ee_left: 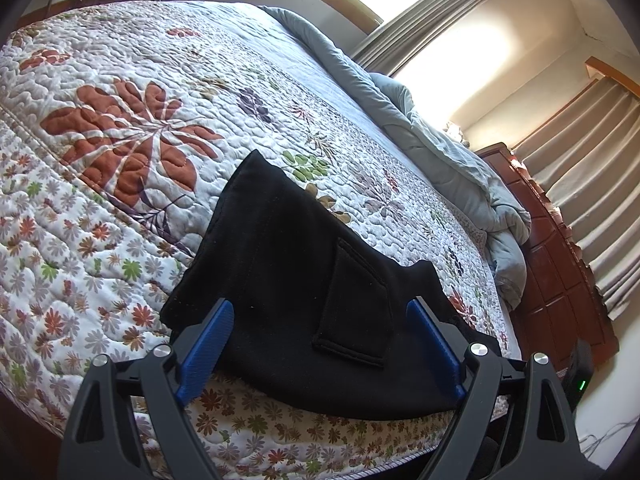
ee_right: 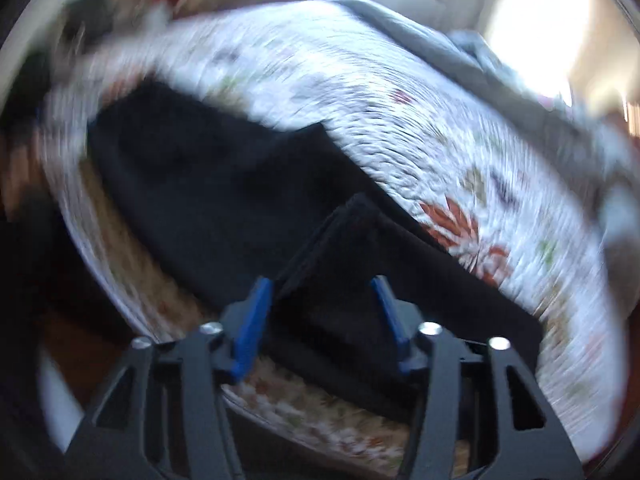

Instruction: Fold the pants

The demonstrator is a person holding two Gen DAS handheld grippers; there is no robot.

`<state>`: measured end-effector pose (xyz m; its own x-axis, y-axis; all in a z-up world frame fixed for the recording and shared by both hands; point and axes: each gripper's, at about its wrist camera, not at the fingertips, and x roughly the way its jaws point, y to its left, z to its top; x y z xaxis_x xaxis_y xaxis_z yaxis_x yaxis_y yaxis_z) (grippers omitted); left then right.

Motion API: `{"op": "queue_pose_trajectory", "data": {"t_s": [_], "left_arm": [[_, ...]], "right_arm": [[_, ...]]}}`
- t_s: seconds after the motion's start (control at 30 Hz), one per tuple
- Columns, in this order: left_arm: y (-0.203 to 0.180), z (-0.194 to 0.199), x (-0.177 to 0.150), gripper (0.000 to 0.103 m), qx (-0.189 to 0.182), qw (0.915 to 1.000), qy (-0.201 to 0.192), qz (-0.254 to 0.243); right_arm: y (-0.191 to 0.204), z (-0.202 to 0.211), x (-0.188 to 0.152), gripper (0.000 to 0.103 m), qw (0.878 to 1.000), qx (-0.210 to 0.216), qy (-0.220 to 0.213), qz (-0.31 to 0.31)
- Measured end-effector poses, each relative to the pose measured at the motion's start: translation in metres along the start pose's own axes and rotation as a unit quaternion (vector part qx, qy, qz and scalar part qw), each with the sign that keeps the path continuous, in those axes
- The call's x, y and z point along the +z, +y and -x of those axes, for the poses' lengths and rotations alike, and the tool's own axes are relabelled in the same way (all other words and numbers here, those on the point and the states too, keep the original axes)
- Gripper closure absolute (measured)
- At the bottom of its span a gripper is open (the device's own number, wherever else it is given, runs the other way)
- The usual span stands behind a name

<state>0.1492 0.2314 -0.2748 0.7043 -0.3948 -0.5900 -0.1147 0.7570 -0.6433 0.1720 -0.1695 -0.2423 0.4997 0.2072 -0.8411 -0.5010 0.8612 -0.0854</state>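
Observation:
Black pants (ee_left: 296,280) lie on a floral quilt (ee_left: 120,120) near the bed's front edge, with a back pocket (ee_left: 352,312) facing up. My left gripper (ee_left: 320,308) is open, its blue fingers (ee_left: 212,340) straddling the waist end just above the cloth. In the blurred right wrist view the pants (ee_right: 224,184) stretch across the quilt (ee_right: 400,120), with a folded corner (ee_right: 352,216) raised ahead. My right gripper (ee_right: 324,284) is open, its blue fingers (ee_right: 252,328) either side of that corner and holding nothing.
A grey-blue duvet (ee_left: 420,132) is bunched along the far side of the bed. A dark wooden cabinet (ee_left: 560,272) and curtains (ee_left: 592,184) stand to the right. A black device with a green light (ee_left: 580,376) sits on the floor.

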Motion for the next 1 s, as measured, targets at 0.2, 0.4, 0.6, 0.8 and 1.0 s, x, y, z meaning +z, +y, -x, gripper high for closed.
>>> {"op": "queue_pose_trajectory", "data": {"t_s": [0.2,0.4,0.6,0.8,1.0], "left_arm": [[-0.009,0.022,-0.002,0.014,0.016,0.9997,-0.017,0.004],[0.016,0.060,-0.027,0.011,-0.037,0.9839,-0.034,0.172],[0.056,0.038,-0.037,0.011,-0.062,0.9470,-0.028,0.314],[0.064,0.007,-0.027,0.011,-0.055,0.9401,-0.029,0.335],[0.076,-0.011,-0.029,0.011,-0.028,0.9322,-0.028,0.360]], "right_arm": [[-0.034,-0.052,-0.003,0.071,0.992,0.016,0.087,-0.088],[-0.020,-0.054,0.009,0.060,0.989,0.064,0.131,-0.039],[-0.002,-0.041,0.115,0.029,0.960,0.225,0.158,0.042],[0.072,-0.074,0.227,0.024,0.909,0.325,0.210,0.157],[0.156,-0.139,0.289,0.018,0.854,0.357,0.282,0.251]]}}
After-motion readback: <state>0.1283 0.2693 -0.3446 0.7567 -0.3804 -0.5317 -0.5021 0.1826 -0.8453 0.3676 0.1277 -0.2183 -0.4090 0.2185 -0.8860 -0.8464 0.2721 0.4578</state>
